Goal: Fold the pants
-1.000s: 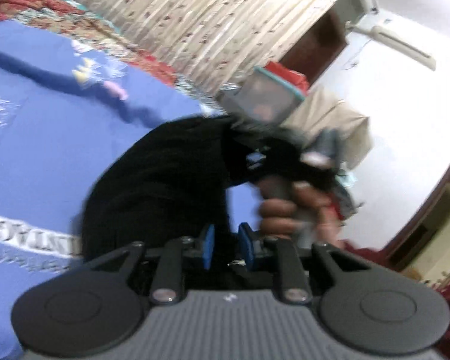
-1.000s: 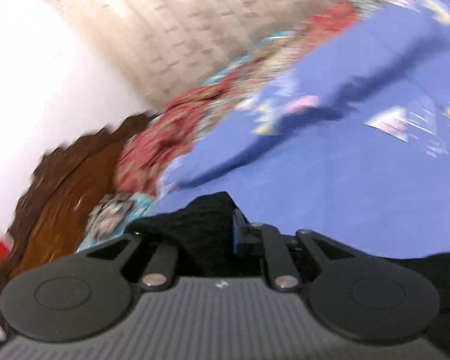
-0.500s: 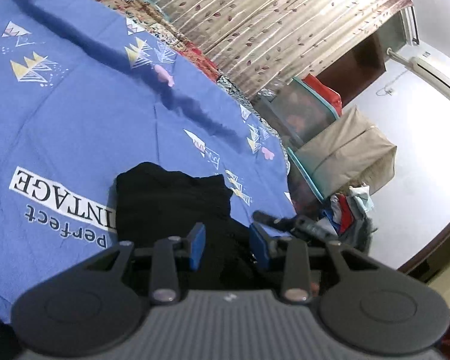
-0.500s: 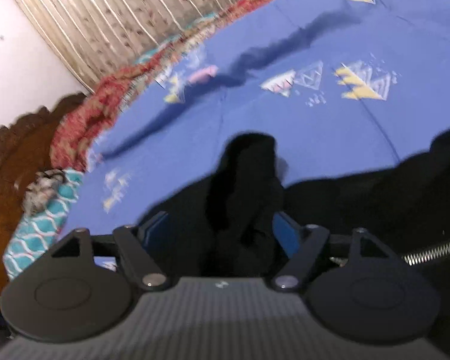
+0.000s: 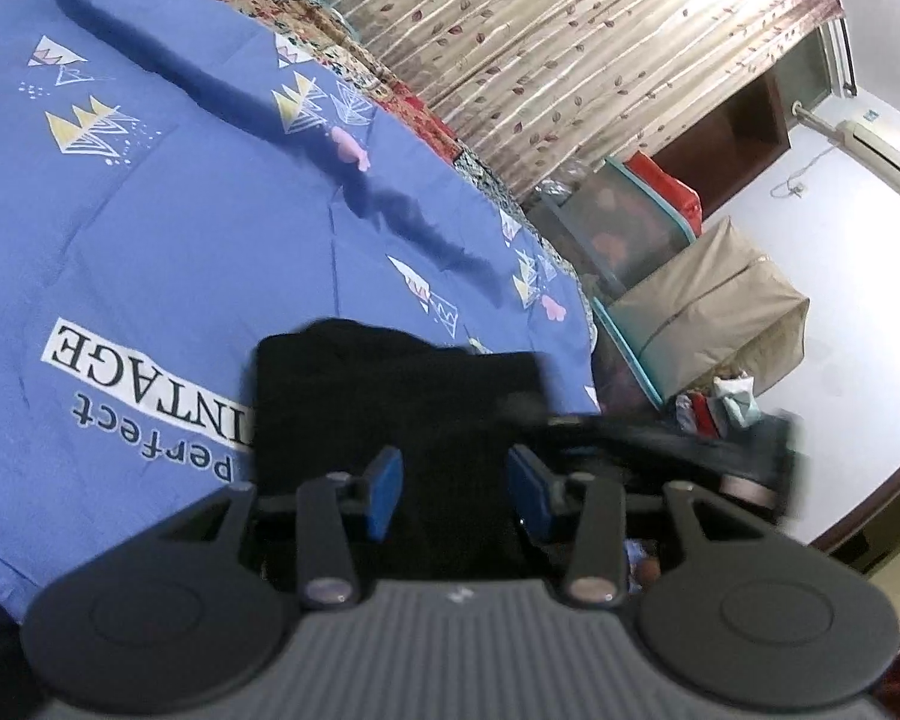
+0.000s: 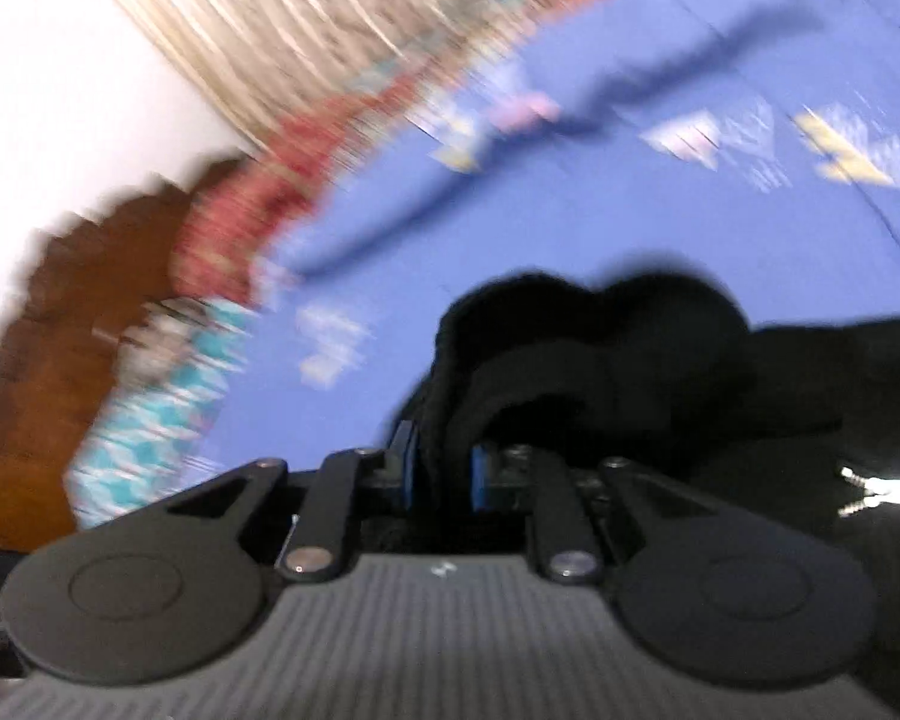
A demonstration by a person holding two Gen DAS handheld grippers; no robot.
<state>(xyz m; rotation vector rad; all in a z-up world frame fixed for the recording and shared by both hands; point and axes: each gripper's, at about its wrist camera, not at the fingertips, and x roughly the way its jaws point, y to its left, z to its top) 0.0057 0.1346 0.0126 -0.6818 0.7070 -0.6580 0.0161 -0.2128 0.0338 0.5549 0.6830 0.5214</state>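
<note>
The black pants point(image 5: 390, 384) lie folded on the blue bed sheet point(image 5: 180, 228). My left gripper point(image 5: 455, 495) hovers over their near edge with its blue pads apart, holding nothing. The right gripper point(image 5: 660, 438) shows blurred at the right of the left wrist view. In the right wrist view my right gripper point(image 6: 441, 468) is shut on a bunched fold of the black pants point(image 6: 600, 348); the view is motion-blurred. A metal zipper point(image 6: 882, 492) shows at the right edge.
The sheet has white "perfect VINTAGE" lettering point(image 5: 144, 384). A patterned curtain point(image 5: 570, 48) hangs behind the bed. Storage boxes point(image 5: 708, 312) stand beside the bed at right. A wooden headboard point(image 6: 60, 330) and red patterned bedding point(image 6: 240, 222) lie at left.
Both grippers let go of the pants and opened half a second ago. The right gripper has since shut on a fold and is swinging; the left stays open and has widened.
</note>
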